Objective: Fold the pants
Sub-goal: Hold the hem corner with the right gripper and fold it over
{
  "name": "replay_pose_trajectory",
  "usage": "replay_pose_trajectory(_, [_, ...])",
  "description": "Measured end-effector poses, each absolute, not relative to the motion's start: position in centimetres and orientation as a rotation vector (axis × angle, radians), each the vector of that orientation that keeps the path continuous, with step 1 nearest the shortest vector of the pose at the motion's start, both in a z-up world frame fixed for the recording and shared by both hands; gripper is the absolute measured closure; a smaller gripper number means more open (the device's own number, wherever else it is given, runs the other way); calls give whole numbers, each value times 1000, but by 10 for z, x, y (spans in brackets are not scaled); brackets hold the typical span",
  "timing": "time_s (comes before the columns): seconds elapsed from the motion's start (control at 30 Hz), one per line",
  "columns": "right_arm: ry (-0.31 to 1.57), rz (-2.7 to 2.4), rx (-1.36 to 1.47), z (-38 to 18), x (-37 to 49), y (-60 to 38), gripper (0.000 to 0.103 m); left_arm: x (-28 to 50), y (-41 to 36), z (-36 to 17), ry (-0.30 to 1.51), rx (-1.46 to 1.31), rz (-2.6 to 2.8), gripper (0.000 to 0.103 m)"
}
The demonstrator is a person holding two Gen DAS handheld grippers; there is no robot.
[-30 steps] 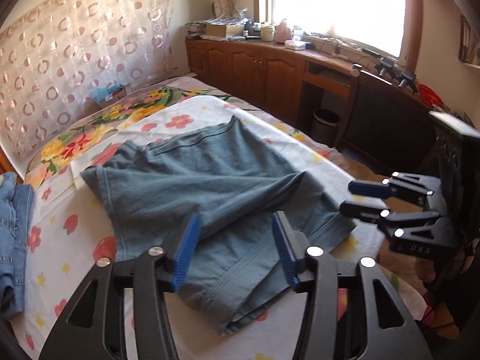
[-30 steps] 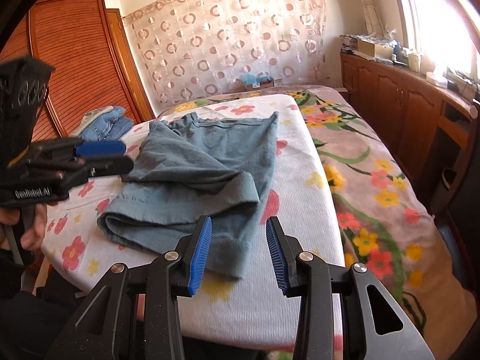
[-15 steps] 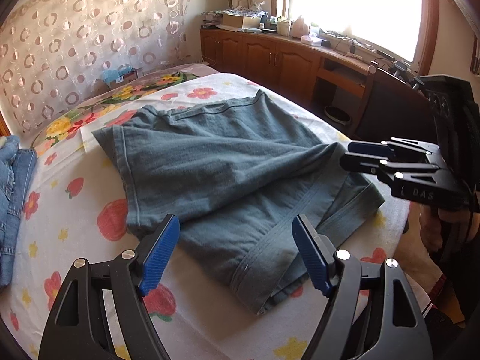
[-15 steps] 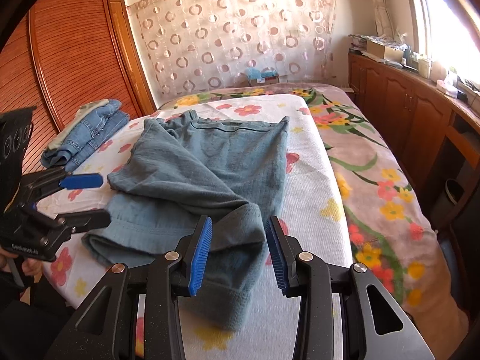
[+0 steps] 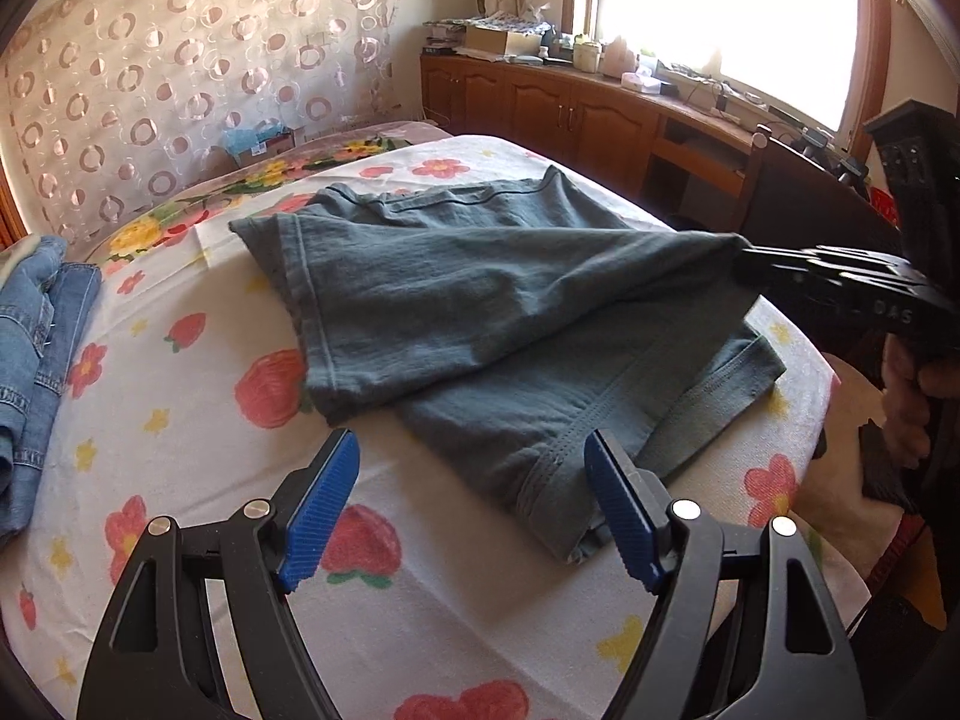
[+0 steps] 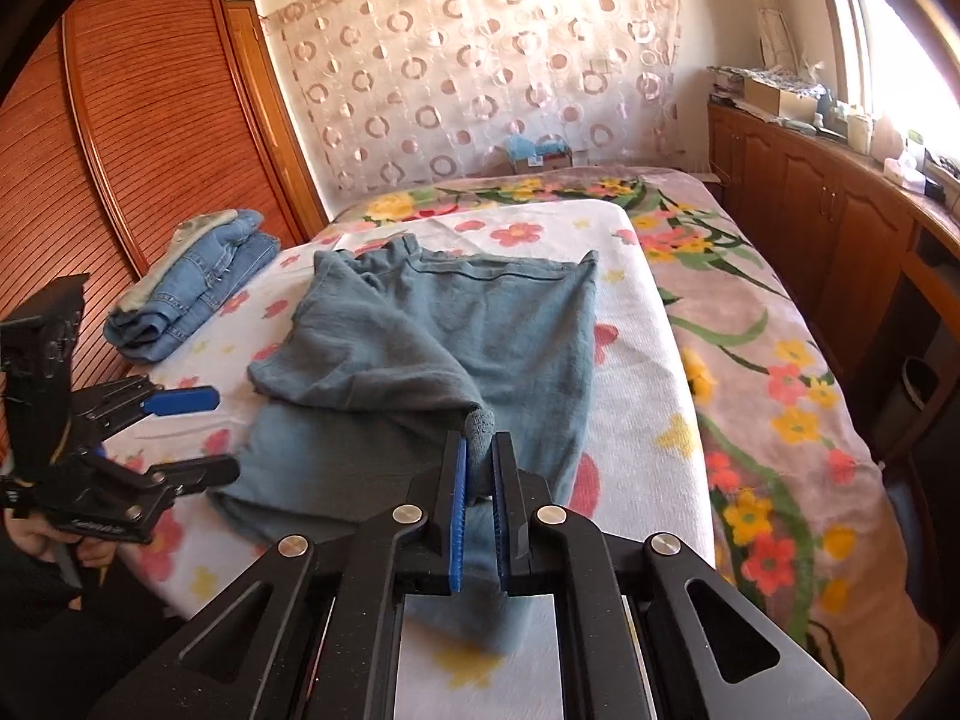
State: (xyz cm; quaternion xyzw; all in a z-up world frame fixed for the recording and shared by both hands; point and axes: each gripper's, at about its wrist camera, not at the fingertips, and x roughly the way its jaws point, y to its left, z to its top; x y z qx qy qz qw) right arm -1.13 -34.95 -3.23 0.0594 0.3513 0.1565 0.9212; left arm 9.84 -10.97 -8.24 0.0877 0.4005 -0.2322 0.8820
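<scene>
Grey-blue pants [image 5: 480, 300] lie spread on a flowered white sheet [image 5: 198, 450] on the bed; they also show in the right wrist view [image 6: 480, 324]. My right gripper [image 6: 479, 456] is shut on a corner of the upper layer and lifts it off the lower one; it shows at the right of the left wrist view [image 5: 750, 261]. My left gripper [image 5: 474, 498] is open and empty, just above the near hem of the lower layer. It shows at the left of the right wrist view [image 6: 204, 432].
A stack of folded blue jeans [image 6: 192, 288] lies at the left edge of the bed [image 5: 24, 360]. A wooden wardrobe [image 6: 150, 150] stands behind it. Low wooden cabinets [image 5: 570, 114] run under the window on the right. A dark chair [image 5: 798, 192] stands beside the bed.
My right gripper has closed on the pants' upper layer and raised it. My left gripper has opened wider and moved down toward the near hem.
</scene>
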Motion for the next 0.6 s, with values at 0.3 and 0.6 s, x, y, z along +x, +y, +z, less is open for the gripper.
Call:
replay_pose_trajectory(0.3, [772, 304, 160, -24, -38, -354, 97, 93, -104, -81, 821, 164, -495, 25])
replay_pose_trajectory(0.6, [855, 280, 172, -52, -32, -353, 97, 84, -110, -91, 837, 192, -523, 25])
